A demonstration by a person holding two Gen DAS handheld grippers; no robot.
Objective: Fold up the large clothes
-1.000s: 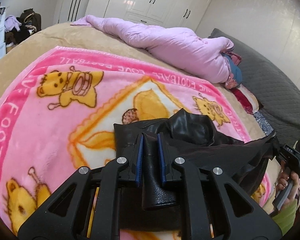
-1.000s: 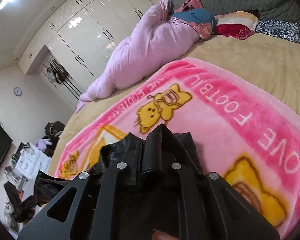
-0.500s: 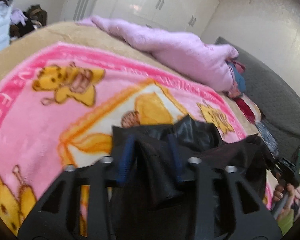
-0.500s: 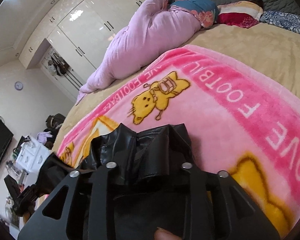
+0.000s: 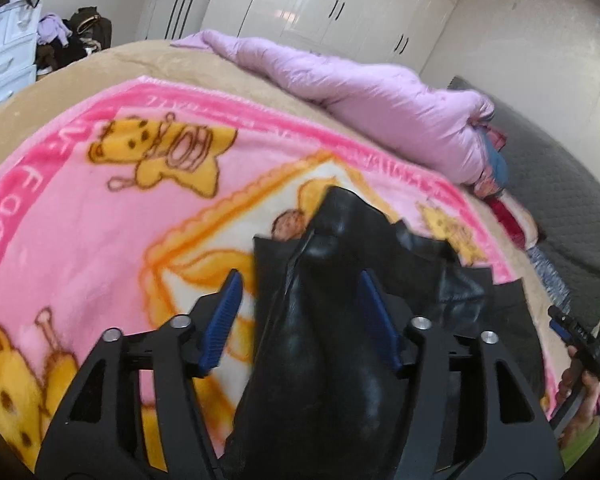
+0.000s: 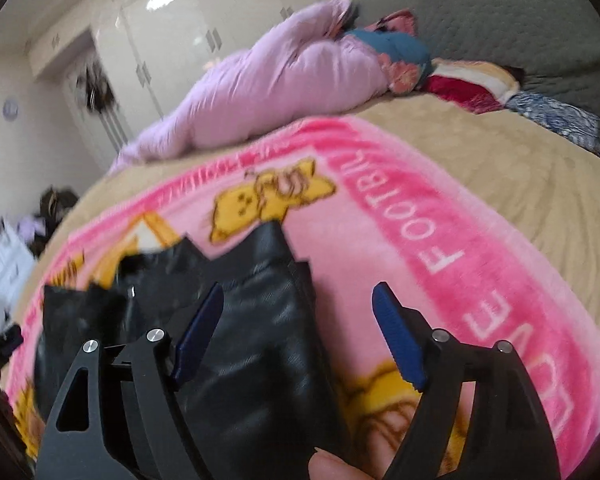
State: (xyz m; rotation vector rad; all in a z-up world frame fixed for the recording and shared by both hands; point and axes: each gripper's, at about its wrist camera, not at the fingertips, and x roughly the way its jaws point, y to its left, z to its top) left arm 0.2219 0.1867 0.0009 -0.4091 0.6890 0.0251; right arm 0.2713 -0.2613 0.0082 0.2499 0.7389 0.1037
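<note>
A black leather garment (image 5: 340, 320) lies on the pink cartoon blanket (image 5: 80, 220) on the bed. My left gripper (image 5: 300, 320) is open; its blue pads (image 5: 220, 324) stand wide on either side of a raised fold of the leather, apart from it. In the right wrist view the garment (image 6: 252, 340) lies under and left of my right gripper (image 6: 300, 332), which is open with its blue pads (image 6: 396, 336) spread over the garment's edge and the blanket (image 6: 440, 240). The right gripper also shows at the far right of the left wrist view (image 5: 580, 340).
A rolled lilac duvet (image 5: 372, 100) lies across the far side of the bed, with pillows (image 6: 472, 84) and a grey headboard (image 6: 500, 12) beyond. White wardrobes (image 5: 320, 8) line the wall. A white drawer unit (image 5: 4, 52) with clothes stands at the left.
Both grippers were shut on folds of the black garment and have opened, letting it go onto the blanket. Both cameras have pulled back slightly.
</note>
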